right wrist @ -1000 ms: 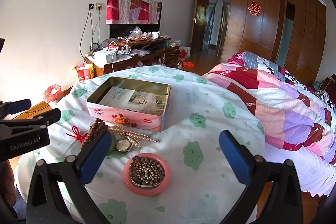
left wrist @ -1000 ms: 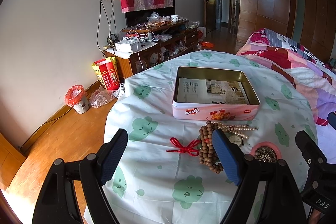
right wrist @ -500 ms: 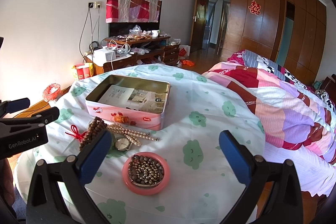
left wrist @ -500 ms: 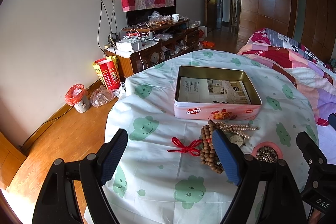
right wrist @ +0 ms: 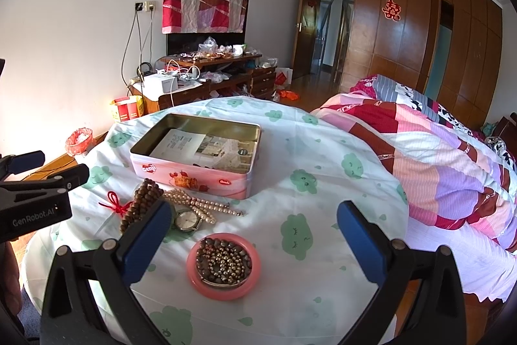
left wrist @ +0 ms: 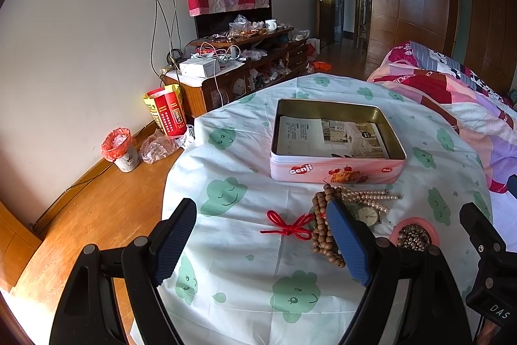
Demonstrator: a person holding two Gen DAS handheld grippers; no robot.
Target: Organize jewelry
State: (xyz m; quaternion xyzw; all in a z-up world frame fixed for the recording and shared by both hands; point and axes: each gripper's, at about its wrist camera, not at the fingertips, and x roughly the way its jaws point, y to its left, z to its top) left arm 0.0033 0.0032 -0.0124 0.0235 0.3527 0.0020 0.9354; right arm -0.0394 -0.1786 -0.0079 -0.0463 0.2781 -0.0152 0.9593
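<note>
An open pink Genji tin [left wrist: 336,173] [right wrist: 194,175] with a paper inside stands mid-table. In front of it lie brown wooden beads [left wrist: 321,227] [right wrist: 142,199] with a red knotted cord [left wrist: 287,227] [right wrist: 116,204], a pearl strand [left wrist: 368,196] [right wrist: 197,204], a wristwatch [left wrist: 368,215] [right wrist: 187,220], and a pink dish of dark beads [left wrist: 415,236] [right wrist: 223,262]. My left gripper [left wrist: 261,244] is open and empty, just short of the cord and beads. My right gripper [right wrist: 253,240] is open and empty, above the pink dish.
The round table has a white cloth with green clouds [left wrist: 226,193] [right wrist: 300,180]. A bed with a patchwork quilt [right wrist: 436,151] lies close on the right. A cluttered TV cabinet [left wrist: 239,67], a red and yellow bag [left wrist: 166,110] and a small bin [left wrist: 121,146] stand by the wall.
Both grippers have shifted very slightly over the table. Both stay open and nothing on the table has moved.
</note>
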